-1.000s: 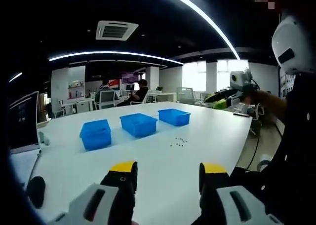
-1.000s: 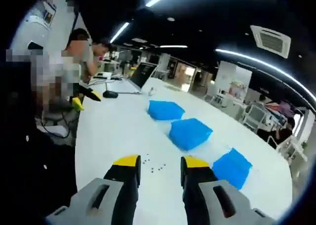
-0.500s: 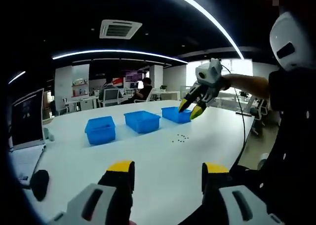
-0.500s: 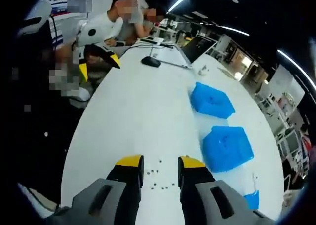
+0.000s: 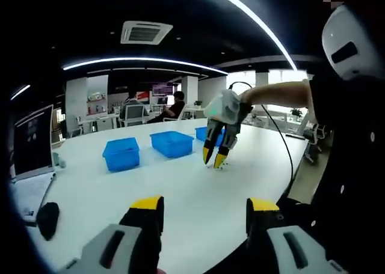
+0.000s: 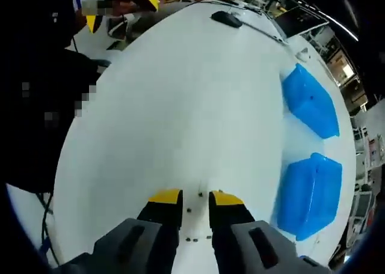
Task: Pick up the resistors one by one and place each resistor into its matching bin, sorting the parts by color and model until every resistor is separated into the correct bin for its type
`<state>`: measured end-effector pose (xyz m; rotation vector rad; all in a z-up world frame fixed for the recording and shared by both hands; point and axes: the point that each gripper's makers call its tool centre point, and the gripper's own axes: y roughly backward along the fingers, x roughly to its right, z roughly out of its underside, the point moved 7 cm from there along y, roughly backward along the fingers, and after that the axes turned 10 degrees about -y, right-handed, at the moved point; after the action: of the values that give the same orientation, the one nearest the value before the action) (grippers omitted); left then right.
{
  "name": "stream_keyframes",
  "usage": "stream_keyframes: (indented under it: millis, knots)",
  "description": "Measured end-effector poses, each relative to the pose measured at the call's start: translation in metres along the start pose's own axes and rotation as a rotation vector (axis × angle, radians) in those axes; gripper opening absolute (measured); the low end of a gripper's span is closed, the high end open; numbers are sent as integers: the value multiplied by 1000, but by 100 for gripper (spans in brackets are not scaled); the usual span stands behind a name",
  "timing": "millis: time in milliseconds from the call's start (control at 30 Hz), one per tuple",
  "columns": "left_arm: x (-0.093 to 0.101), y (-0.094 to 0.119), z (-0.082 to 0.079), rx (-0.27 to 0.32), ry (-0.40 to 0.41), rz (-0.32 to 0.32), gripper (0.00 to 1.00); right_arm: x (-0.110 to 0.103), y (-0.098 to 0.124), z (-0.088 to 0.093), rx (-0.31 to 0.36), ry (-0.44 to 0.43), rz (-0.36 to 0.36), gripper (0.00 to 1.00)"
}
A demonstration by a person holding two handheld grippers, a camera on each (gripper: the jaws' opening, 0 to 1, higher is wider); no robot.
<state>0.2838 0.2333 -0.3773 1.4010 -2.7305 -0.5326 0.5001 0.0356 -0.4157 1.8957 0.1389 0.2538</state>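
Several tiny dark resistors (image 6: 189, 211) lie loose on the white table (image 6: 180, 106). My right gripper (image 6: 195, 199) hangs just above them, its yellow-tipped jaws narrowed but apart, one resistor (image 6: 200, 194) showing in the gap. From the left gripper view, the right gripper (image 5: 214, 158) points down at the resistors (image 5: 221, 166). Three blue bins stand in a row: (image 5: 122, 154), (image 5: 172, 143) and a third bin (image 5: 200, 132) partly hidden behind that gripper. My left gripper (image 5: 206, 207) is open and empty, well back over the near table.
A laptop (image 5: 27, 145) and a black mouse (image 5: 47, 215) sit at the table's left end. Two bins (image 6: 311, 103) (image 6: 307, 193) lie right of the resistors. The left gripper (image 6: 119, 11) is at the far table edge. People sit at desks behind.
The right gripper has come down from above the bins to just over the resistors, and its jaws have narrowed. The left gripper has barely moved.
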Motion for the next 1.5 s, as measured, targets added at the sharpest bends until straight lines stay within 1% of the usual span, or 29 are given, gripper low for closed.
stream_keyframes:
  millis: [167, 200, 300, 400, 600, 833, 967, 1033, 1133, 1233, 1300, 1433, 1467, 1500]
  knots:
    - [0, 0, 4, -7, 7, 3, 56, 4, -3, 2, -19, -7, -18, 15]
    - [-1, 0, 5, -13, 7, 3, 56, 5, -2, 2, -16, -13, -31, 14]
    - [-1, -1, 6, -22, 6, 4, 56, 6, -2, 3, -23, -16, -33, 11]
    - [0, -1, 8, -30, 6, 7, 56, 6, -3, 4, -26, -39, -64, 6]
    - [3, -2, 6, -36, -1, 14, 56, 9, -3, 4, -25, -82, -94, 5]
    - [6, 0, 3, -23, -2, 15, 56, 3, -2, 5, -21, -51, -76, 5]
    - [7, 0, 2, -19, -6, 20, 56, 2, 9, 4, 21, -65, -54, 5]
    - [6, 0, 0, -13, -10, 20, 56, 0, 19, 6, 60, -87, -35, 5]
    - [4, -2, -2, -1, -12, 18, 56, -9, 41, 14, 155, -164, -28, 5]
    - [2, -4, -7, 24, -18, 17, 56, -14, 64, 30, 262, -255, 31, 5]
    - [2, -8, -10, 36, -19, 22, 56, -20, 79, 42, 348, -341, 69, 5]
    - [-1, -12, -12, 42, -27, 32, 56, -35, 104, 72, 481, -463, 192, 5]
    - [-1, -13, -13, 46, -28, 33, 56, -40, 110, 82, 528, -503, 255, 5]
    - [-2, -14, -15, 50, -28, 35, 56, -46, 115, 89, 570, -551, 299, 5]
